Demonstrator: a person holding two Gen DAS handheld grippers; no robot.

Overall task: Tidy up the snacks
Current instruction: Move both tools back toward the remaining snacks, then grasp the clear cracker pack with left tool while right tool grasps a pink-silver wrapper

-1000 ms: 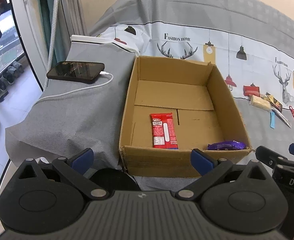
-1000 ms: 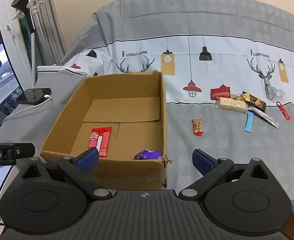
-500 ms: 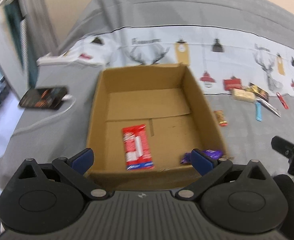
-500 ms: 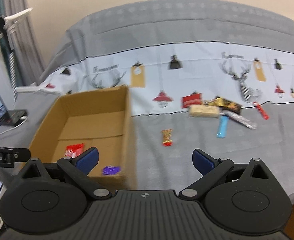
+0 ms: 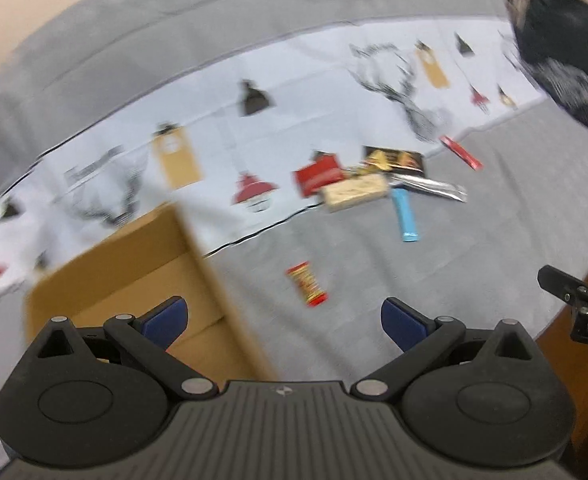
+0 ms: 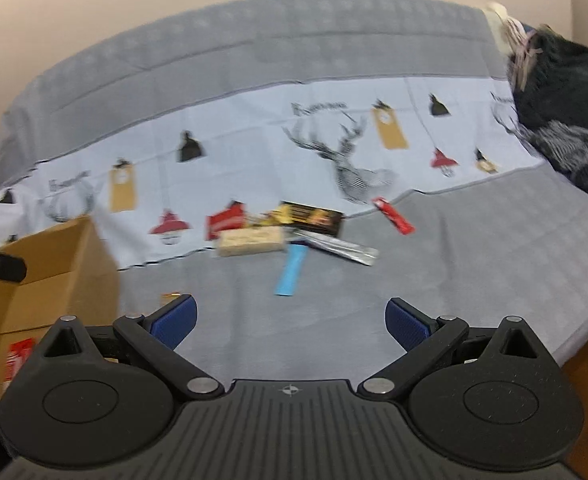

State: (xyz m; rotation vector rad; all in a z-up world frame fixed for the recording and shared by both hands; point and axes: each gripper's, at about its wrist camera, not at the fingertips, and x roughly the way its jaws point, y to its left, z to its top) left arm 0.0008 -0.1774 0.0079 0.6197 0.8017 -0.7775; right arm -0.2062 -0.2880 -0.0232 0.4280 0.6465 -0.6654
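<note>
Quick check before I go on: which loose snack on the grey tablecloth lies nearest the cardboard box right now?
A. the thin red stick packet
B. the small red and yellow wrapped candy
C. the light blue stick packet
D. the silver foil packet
B: the small red and yellow wrapped candy lies alone just right of the brown cardboard box; the other snacks cluster farther away.

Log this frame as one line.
left gripper: open, empty | right gripper: open, empty | box: left | loose snacks: on cloth, ahead
</note>
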